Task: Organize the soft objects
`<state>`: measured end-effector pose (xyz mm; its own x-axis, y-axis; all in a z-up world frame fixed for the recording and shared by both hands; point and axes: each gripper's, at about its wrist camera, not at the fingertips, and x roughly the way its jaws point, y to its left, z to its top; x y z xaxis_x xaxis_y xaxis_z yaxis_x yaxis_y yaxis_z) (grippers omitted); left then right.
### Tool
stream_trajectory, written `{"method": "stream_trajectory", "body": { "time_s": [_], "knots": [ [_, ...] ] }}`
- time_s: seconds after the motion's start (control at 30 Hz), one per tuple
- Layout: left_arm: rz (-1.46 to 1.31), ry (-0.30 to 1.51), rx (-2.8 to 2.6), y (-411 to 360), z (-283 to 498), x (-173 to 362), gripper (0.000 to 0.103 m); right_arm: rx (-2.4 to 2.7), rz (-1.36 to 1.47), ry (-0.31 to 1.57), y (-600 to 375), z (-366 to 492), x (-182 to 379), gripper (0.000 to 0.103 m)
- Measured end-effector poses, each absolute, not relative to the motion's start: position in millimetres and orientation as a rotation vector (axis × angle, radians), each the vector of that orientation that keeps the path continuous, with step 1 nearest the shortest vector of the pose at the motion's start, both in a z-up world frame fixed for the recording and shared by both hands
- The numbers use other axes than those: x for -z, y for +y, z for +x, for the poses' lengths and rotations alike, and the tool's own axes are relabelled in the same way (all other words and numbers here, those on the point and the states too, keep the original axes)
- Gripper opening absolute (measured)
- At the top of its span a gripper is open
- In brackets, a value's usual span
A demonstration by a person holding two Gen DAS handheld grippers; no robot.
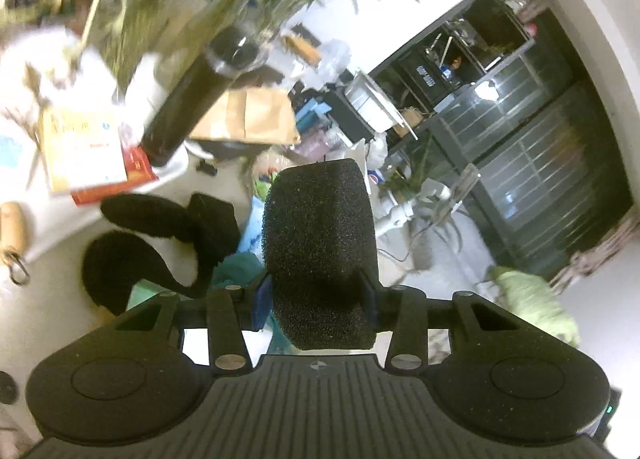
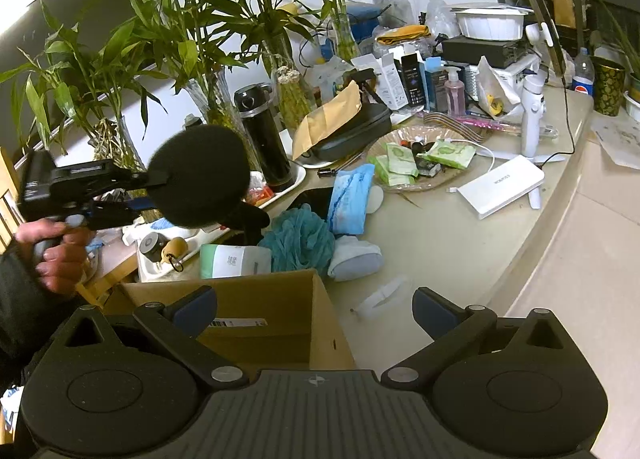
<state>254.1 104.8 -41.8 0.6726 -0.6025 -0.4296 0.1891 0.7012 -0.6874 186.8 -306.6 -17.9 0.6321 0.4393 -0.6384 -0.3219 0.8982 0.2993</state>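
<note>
A cardboard box (image 2: 256,323) stands open on the table (image 2: 460,243) just before the right claw (image 2: 314,313); only a white label is seen on its inner wall, and its bottom is hidden. Behind it a shallow woven dish (image 2: 420,183) is filled with green packets (image 2: 400,165) and small dark items. A white tray (image 2: 160,263) at the left carries a small round tin and a wooden piece with a ring.

The black foam sponge (image 1: 320,255) is grasped between the blue pads of the left claw (image 1: 318,301) and is held up in the air, above the table's left side and clear of it. It is a thick, coarse-pored block with rounded corners, pinched in slightly where the pads press on it. In the right wrist view it is seen as a dark rounded mass in front of the bamboo plants (image 2: 180,39), with a hand (image 2: 56,255) on the tool's grip below.

The right claw is released, its fingers spread wide with nothing between them.

Beside the box lie a teal bath pouf (image 2: 300,239), a blue packet (image 2: 350,199), a grey-white slipper (image 2: 354,257) and a green-white pack (image 2: 234,261). Black earmuffs (image 1: 160,243) are seen below the sponge in the left wrist view.
</note>
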Motion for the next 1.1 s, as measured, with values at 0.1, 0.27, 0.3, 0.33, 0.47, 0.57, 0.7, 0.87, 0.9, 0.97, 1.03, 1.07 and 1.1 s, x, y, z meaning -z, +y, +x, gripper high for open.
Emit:
{"method": "stream_trajectory", "body": {
  "time_s": [0.1,0.27,0.3,0.33,0.47,0.57,0.7,0.87,0.9,0.97,1.03,1.07,1.1],
  "knots": [
    [-0.586,0.668,0.442,100,237,28,0.043,-0.445,0.16,0.772,-306,189,18,0.103],
    [-0.452,0.611,0.378,90,209,7,0.043,-0.455,0.162,0.773,-306,195,19,0.103],
    [-0.43,0.601,0.364,88,203,3,0.042,-0.456,0.159,0.773,-306,196,19,0.103],
    [-0.407,0.589,0.352,86,198,0,0.043,-0.457,0.156,0.773,-305,197,19,0.103],
    [-0.275,0.516,0.292,77,171,-13,0.042,-0.461,0.135,0.768,-305,203,19,0.103],
    [-0.206,0.472,0.259,70,153,-19,0.042,-0.457,0.12,0.762,-306,207,20,0.103],
    [-0.156,0.435,0.234,65,133,-20,0.043,-0.44,0.112,0.765,-311,219,28,0.103],
    [-0.134,0.381,0.207,67,108,-17,0.043,-0.405,0.12,0.782,-321,243,44,0.103],
    [-0.137,0.367,0.2,68,103,-17,0.043,-0.394,0.123,0.787,-324,249,48,0.103],
    [-0.14,0.349,0.182,70,96,-15,0.043,-0.375,0.127,0.789,-328,259,56,0.103],
    [-0.137,0.335,0.161,72,91,-12,0.043,-0.353,0.13,0.793,-332,270,67,0.102],
    [-0.133,0.332,0.152,72,90,-11,0.043,-0.344,0.129,0.797,-334,276,73,0.101],
    [-0.129,0.332,0.144,72,89,-9,0.043,-0.339,0.124,0.8,-334,280,78,0.098]
  ]
}}
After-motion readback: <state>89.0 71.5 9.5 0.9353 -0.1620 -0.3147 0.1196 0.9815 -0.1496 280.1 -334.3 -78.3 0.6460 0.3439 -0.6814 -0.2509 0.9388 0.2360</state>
